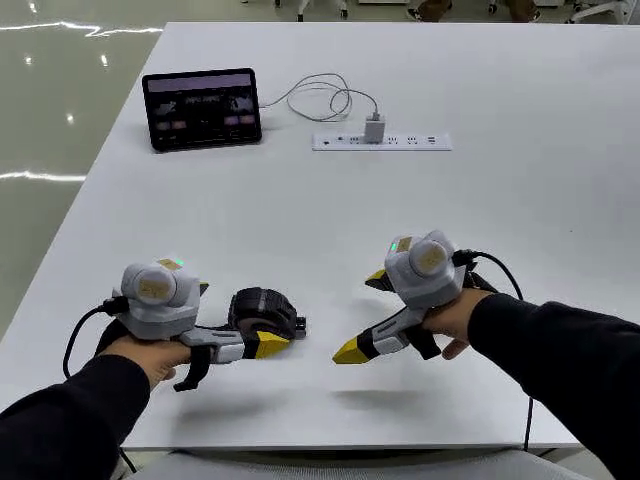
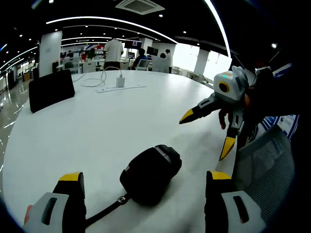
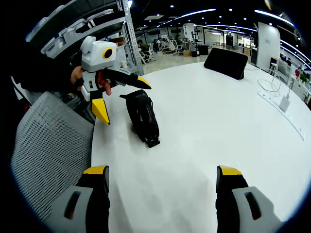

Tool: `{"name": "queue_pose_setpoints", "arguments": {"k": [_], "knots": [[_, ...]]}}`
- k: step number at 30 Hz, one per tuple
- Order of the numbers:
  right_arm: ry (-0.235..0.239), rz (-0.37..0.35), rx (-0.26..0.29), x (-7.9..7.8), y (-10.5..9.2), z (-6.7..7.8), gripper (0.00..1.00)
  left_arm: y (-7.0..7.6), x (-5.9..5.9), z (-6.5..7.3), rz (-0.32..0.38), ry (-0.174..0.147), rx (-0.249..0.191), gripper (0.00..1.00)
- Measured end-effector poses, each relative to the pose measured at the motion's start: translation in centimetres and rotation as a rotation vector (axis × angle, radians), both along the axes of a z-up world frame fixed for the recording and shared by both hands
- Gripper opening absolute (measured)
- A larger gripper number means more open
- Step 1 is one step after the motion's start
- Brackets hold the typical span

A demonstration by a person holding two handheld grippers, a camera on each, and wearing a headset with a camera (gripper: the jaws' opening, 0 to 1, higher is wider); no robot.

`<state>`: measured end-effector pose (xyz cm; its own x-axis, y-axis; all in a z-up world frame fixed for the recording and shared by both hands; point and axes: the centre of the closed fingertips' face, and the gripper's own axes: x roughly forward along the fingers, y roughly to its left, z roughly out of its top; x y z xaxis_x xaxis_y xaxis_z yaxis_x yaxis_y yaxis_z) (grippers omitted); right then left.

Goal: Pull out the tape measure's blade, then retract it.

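**Both grippers open at the near edge, tape measure by the left one**

The black tape measure [image 1: 262, 310] lies on the white table [image 1: 300, 220] close to its near edge, left of the middle. The left gripper [image 3: 125, 102] is low beside it, jaws spread wide with one on either side of the case. They are not clamped on it, and whether either tip touches it I cannot tell. A thin black strap [image 2: 104, 211] runs from the case back toward that gripper. The right gripper [image 1: 360, 316] is held apart to the right along the same edge, jaws also wide open and holding nothing. Toward the far left corner a dark tablet [image 1: 200, 108] stands propped. Right of it lies a white power strip [image 1: 410, 142] with a charger [image 1: 374, 130] plugged in, and a cable [image 1: 320, 95] loops back to the tablet.
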<state>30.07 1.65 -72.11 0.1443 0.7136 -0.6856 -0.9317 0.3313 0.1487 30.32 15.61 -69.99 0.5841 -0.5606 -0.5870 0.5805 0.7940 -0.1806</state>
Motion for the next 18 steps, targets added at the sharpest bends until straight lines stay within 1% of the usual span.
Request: {"name": "queue_pose_setpoints", "arguments": {"k": [2,4,7,8,10,12,15,16,18], "knots": [[-0.007,-0.013,0.005,0.0,-0.9,0.2,0.87,0.2,0.0,0.3,0.002,-0.002,-0.009,1.0],[-0.011,-0.027,0.003,0.0,-2.0,0.2,0.88,0.5,0.0,0.3,-0.001,-0.008,0.006,1.0],[-0.017,-0.052,0.007,0.1,-3.4,0.4,0.88,0.9,-0.1,0.6,-0.003,-0.018,0.014,1.0],[-0.019,-0.06,0.009,0.1,-3.9,0.5,0.88,1.1,-0.1,0.6,0.0,-0.017,0.018,1.0],[-0.023,-0.087,0.018,0.3,-4.8,0.8,0.88,1.2,-0.3,0.6,0.003,-0.005,0.001,1.0],[-0.026,-0.099,0.026,0.2,-5.7,1.1,0.88,1.3,-0.5,0.5,0.0,0.0,0.006,1.0],[-0.032,-0.118,0.019,0.3,-6.9,1.1,0.88,1.7,-0.5,0.5,0.009,-0.017,0.027,1.0],[-0.035,-0.13,0.018,0.4,-7.5,1.1,0.88,1.8,-0.5,0.6,0.011,-0.016,0.022,1.0],[-0.035,-0.147,0.019,0.6,-8.3,1.2,0.88,2.0,-0.5,0.8,0.01,-0.028,0.021,1.0]]}}
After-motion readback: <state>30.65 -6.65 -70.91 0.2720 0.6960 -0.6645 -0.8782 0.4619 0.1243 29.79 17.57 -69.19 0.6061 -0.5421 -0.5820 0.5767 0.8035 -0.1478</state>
